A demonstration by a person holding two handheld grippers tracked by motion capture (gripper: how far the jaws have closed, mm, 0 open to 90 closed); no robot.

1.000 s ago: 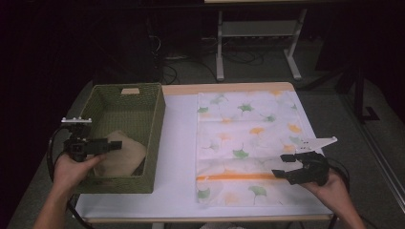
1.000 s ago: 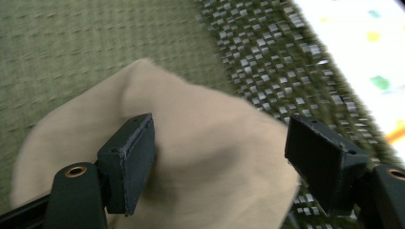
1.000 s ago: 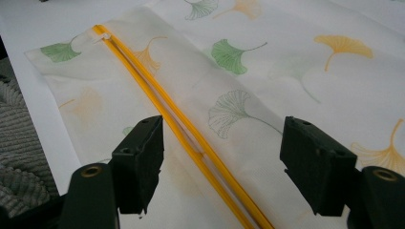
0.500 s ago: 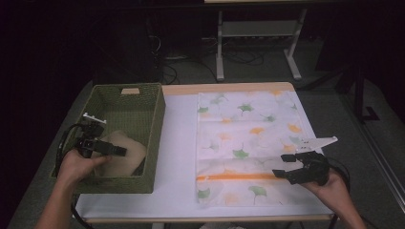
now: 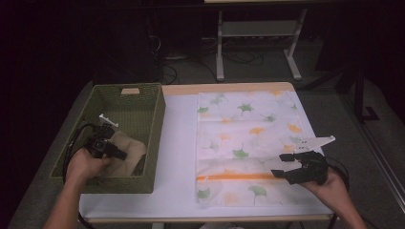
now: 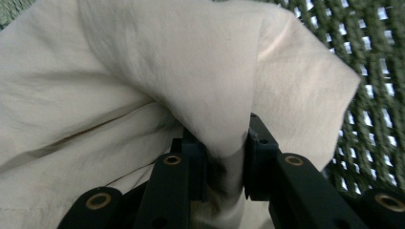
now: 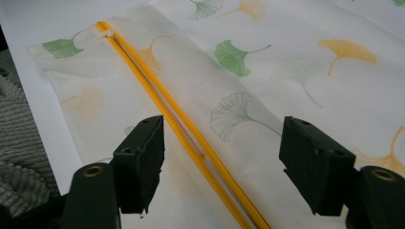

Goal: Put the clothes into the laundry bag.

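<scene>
1. Cream cloth [image 6: 143, 71], soft and creased, lies bunched in the near part of the green woven basket [image 5: 143, 102] at the left of the counter [image 5: 179, 138]. The left tool [image 5: 114, 151] has just been closing its jaws, and a raised fold of that cloth sits pinched between them.

2. Risk on the left: the hold looks to be on one ridge of fabric only. A quick lift could let the fold slide out, or the trailing cloth could drag on the basket's mesh wall and tip or shift the basket.

3. Risk on the right: the right tool [image 7: 222, 162] stands wide with nothing in it, hovering over the orange zipper [image 7: 157, 109] of the leaf-printed pouch [image 5: 248, 129]. If it came down crooked it might nip the thin fabric beside the zipper, not the zipper itself, and wrinkle the pouch.

4. Relative position: the cloth rises straight from the left tool's tips and spreads away over them; the pouch lies flat, well apart, to the right of the basket.
</scene>
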